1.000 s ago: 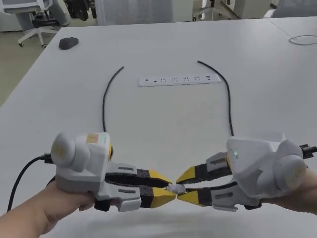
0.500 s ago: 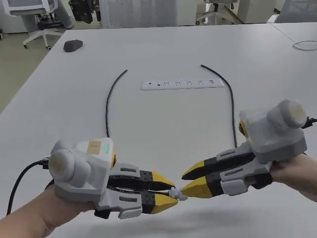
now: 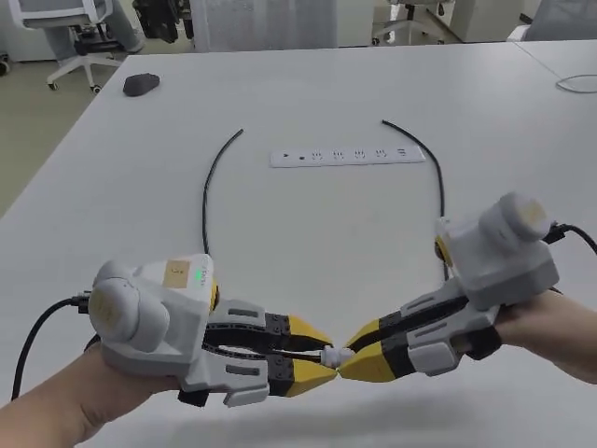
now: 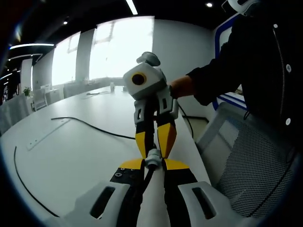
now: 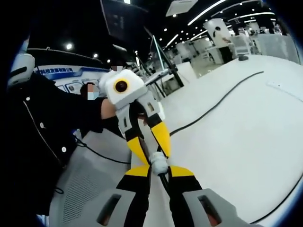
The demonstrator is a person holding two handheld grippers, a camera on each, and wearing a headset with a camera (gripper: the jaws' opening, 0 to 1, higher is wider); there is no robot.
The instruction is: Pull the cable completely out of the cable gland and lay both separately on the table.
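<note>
Two handheld grippers meet tip to tip over a white table [image 3: 308, 233] in the head view: L gripper [image 3: 328, 357] and R gripper [image 3: 353, 355] are both pinched narrow, w/ the small white cable gland [image 3: 338, 356] touching both sets of yellow tips, held above the tabletop. Black cable [image 3: 207, 196] trails off either side, its two ends lying near a power strip [image 3: 347, 155], so the gland looks threaded approx mid-length, w/ nothing pulled free yet. Left gripper view: gland [image 4: 153, 158] sits btwn L's own tips, which appear clamped on it, cable [image 4: 147, 178] running back down btwn the jaws; R gripper [image 4: 154, 142] closes in from beyond. Right gripper view: gland [image 5: 158, 163] lies just past R's own tips, jaws seemingly closed on the cable [image 5: 164, 180] right behind it; exact contact is hard to tell. Best bet for the pull: keep L steady on the gland, draw R straight back along the gland's axis w/ no twist or sideways bend, then re-grip close to the gland for each fresh stroke, since a long run of cable has to pass through
</note>
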